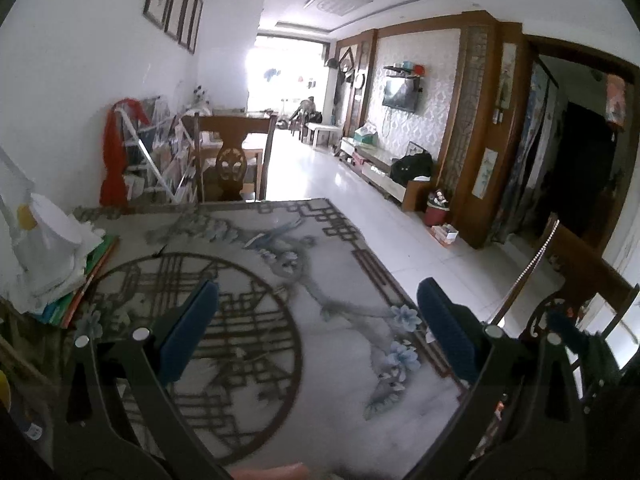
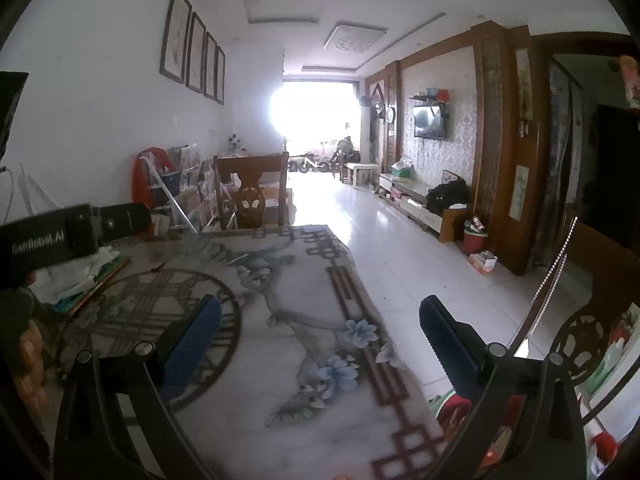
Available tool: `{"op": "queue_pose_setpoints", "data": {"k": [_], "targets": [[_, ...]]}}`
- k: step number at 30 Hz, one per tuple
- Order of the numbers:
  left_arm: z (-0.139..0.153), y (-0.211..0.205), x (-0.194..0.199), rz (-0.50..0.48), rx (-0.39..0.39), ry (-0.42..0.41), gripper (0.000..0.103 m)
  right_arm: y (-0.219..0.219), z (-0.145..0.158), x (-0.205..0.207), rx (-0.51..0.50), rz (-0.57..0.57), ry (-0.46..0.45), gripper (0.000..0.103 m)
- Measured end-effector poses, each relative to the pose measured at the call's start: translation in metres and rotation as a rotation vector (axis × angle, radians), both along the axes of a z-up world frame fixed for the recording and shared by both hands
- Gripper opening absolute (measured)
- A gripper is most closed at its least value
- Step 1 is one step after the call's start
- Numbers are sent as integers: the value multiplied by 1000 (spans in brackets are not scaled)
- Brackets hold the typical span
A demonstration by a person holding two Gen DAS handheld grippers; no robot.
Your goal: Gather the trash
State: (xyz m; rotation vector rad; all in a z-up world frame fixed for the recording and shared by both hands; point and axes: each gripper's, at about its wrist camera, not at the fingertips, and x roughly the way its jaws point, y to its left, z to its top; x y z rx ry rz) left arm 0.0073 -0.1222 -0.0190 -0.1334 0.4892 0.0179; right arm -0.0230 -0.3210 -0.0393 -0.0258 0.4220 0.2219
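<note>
My left gripper [image 1: 318,300] is open and empty, held above a table [image 1: 344,272] with a grey patterned top. My right gripper [image 2: 320,316] is open and empty too, above the same table [image 2: 304,320] near its right edge. The body of the left gripper [image 2: 60,236] shows at the left of the right wrist view. A small dark scrap [image 1: 160,251] lies on the table near the far left; it also shows in the right wrist view [image 2: 159,267]. A red bin [image 1: 437,213] full of rubbish stands on the floor by the wooden wall unit, also seen from the right wrist [image 2: 475,240].
A pile of papers and books [image 1: 76,272] with a white bag on top [image 1: 48,236] sits at the table's left edge. Wooden chairs stand at the far end [image 1: 232,156] and at the right [image 1: 576,304]. A small box [image 1: 446,235] lies on the white tiled floor.
</note>
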Motion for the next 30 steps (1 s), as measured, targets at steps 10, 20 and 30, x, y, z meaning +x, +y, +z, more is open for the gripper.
{"op": "queue_pose_setpoints", "data": {"k": [10, 20, 30], "targets": [[-12, 43, -3, 0, 2, 61, 98, 26, -16, 1, 15, -71, 87, 96], [-12, 54, -3, -22, -7, 60, 98, 41, -21, 0, -16, -75, 99, 96], [-14, 57, 2, -35, -36, 81, 98, 42, -22, 2, -25, -75, 109, 96]]}}
